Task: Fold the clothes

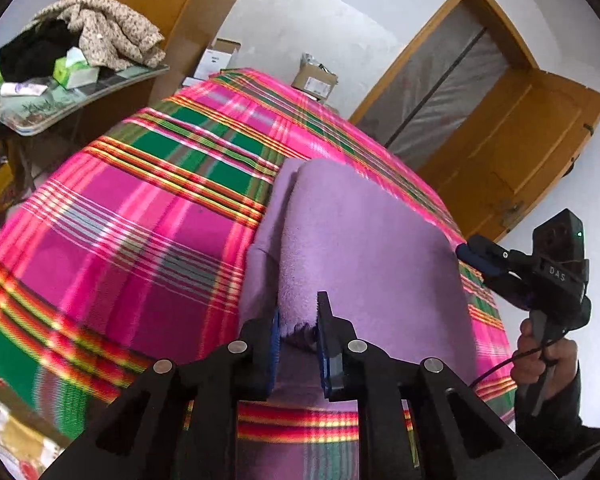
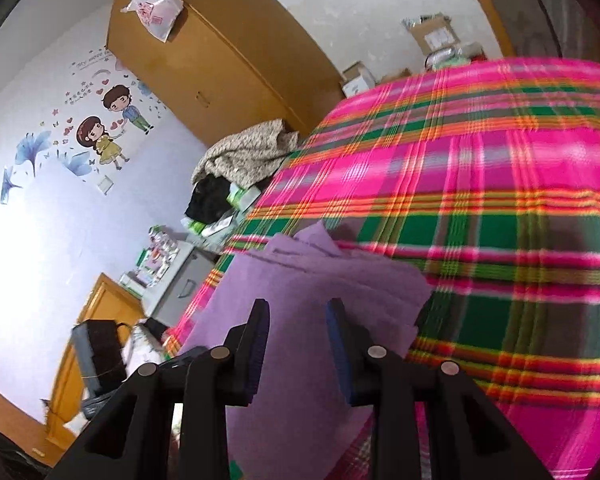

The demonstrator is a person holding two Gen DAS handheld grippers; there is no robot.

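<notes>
Bed covered by a pink, green and orange plaid blanket (image 1: 140,216) fills most of both views; it is the work surface. On its near right part, in the left wrist view, lies the task item: a lilac fleece garment (image 1: 364,248), already doubled into a thick stack, with a narrower strip of the same fabric showing along its left side. In the right wrist view the same garment (image 2: 300,300) shows several loose layered edges at its far end, not squared to each other. Left gripper (image 1: 298,320): black jaws with blue pads, closed down on a frayed near edge of the fleece, fabric bunched between them. Right gripper (image 2: 298,320): jaws parted, nothing between the pads as far as I can tell, hovering over the near part of the garment; in the left wrist view it (image 1: 470,250) sits at the stack's right edge, touching or just beside it, cannot tell which. Risks, as judgement. (1) The left grip appears to hold only the top layer or two; a lift would likely peel that layer and undo the stack. (2) With one end held, the free far layers could slide and fan further. (3) Fleece on a napped blanket may drag and wrinkle the blanket beneath. (4) The right jaws, if closed here, may pinch blanket along with fleece. Both views are motion-blurred, so layer count is uncertain.
</notes>
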